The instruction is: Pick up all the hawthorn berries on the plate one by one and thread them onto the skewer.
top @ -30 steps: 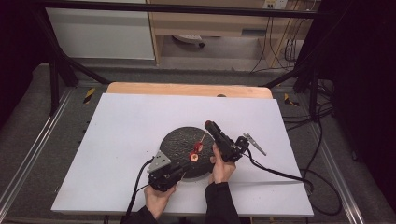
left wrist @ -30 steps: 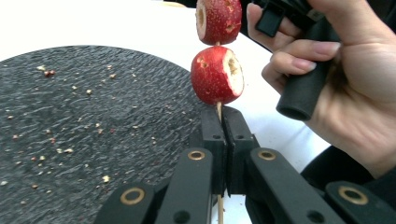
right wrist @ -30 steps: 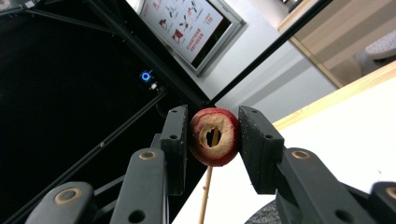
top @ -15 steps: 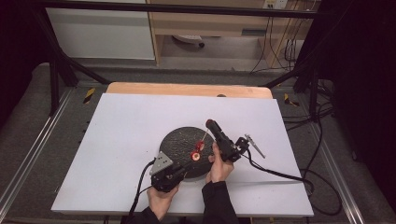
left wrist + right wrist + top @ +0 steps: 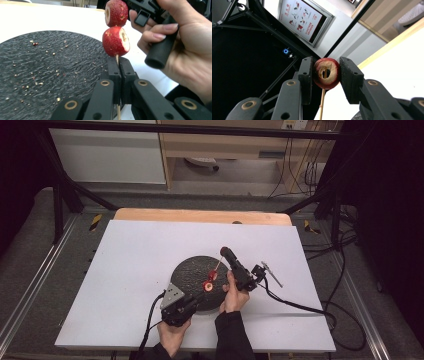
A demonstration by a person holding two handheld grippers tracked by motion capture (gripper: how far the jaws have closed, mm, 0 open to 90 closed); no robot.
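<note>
Red hawthorn fruits sit on a thin wooden skewer [image 5: 117, 59] that you hold above the near right edge of the black slate plate [image 5: 187, 272], which lies on the white counter [image 5: 130, 270]. Your left tongs [image 5: 117, 65] are clenched on the skewer's lower end, jaws pressed together with the stick between them, just below the lowest fruit [image 5: 115, 41]. A second fruit [image 5: 116, 12] sits directly above it on the stick, the two nearly touching; both are cored, the pale cut ends showing. Your right tongs [image 5: 325, 72] grip a third fruit [image 5: 326, 73] from both sides, one jaw on each flank, and the skewer's tip shows through its hollow core. In the high view the skewer runs diagonally from your left tongs [image 5: 200, 296] up and right to your right tongs [image 5: 224, 252], with the two red fruits [image 5: 209, 282] showing part way along it over the plate. Small crumbs are scattered over the plate's surface [image 5: 37, 65]. Your right hand [image 5: 180, 42] is wrapped round the handle of its tool, close beside the lower two fruits. Your left hand [image 5: 172, 332] is at the counter's near edge.
</note>
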